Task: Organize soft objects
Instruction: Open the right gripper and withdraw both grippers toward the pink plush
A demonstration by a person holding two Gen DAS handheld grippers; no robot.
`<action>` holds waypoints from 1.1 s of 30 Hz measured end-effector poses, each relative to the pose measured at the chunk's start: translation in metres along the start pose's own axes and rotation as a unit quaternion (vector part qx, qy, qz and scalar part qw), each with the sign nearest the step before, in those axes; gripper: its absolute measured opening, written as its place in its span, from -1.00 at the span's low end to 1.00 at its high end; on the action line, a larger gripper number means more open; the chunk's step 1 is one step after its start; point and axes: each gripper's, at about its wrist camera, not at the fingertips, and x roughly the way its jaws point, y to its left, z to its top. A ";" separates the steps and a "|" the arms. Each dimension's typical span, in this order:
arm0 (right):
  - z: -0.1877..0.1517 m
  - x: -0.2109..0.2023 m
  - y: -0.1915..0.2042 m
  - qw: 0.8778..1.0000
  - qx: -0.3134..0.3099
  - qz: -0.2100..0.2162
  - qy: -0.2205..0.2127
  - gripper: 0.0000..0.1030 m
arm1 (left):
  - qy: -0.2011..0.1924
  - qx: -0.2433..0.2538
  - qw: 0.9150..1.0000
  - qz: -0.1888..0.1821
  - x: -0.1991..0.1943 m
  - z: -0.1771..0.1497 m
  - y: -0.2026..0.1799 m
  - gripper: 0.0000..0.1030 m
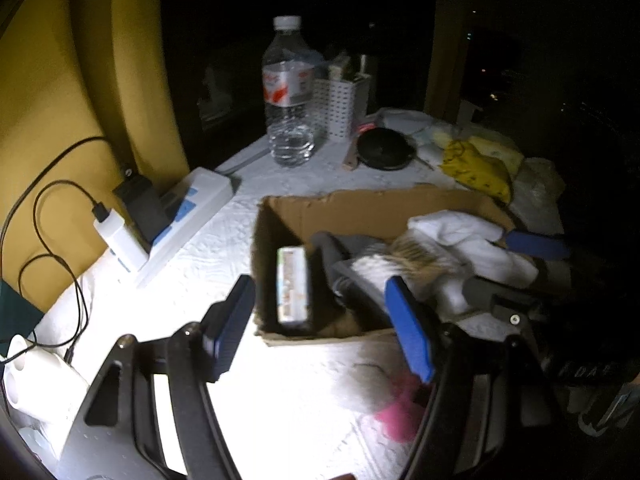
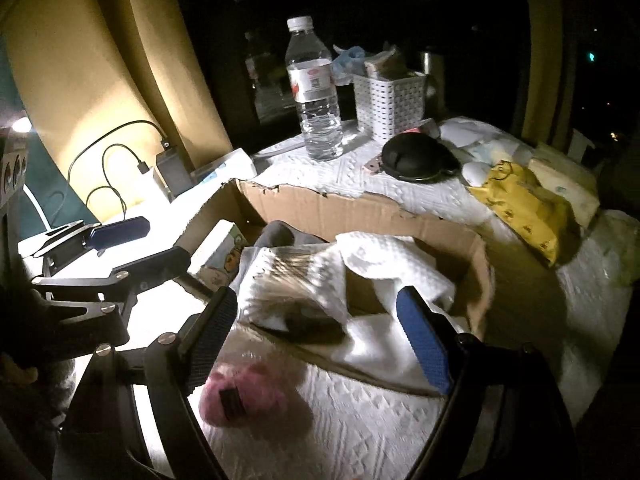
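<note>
An open cardboard box stands on the white-covered table. It holds white cloth, a tan furry item and a small printed carton. A pink fluffy object lies on the table in front of the box. My left gripper is open at the box's near left corner, with nothing pressed between its pads. Over the box's near edge and the cloth, my right gripper is wide open and holds nothing; one blue pad shows in the left wrist view.
Behind the box stand a water bottle, a white perforated basket and a black round case. A yellow patterned bag lies at the right. A power strip with chargers and paper rolls sit left.
</note>
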 end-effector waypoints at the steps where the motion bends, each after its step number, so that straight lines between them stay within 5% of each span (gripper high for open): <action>1: -0.002 -0.004 -0.001 1.000 0.001 -0.001 -0.002 0.64 | 0.000 0.003 1.000 -0.001 -0.001 0.000 -0.003 0.33; 18: -0.037 -0.023 0.005 1.000 0.013 0.003 0.004 0.64 | 0.023 0.006 1.000 -0.010 -0.019 -0.042 -0.014 0.34; 33: -0.063 0.013 0.023 0.998 0.023 0.015 0.058 0.63 | 0.075 -0.001 0.996 -0.041 0.005 -0.057 0.005 0.34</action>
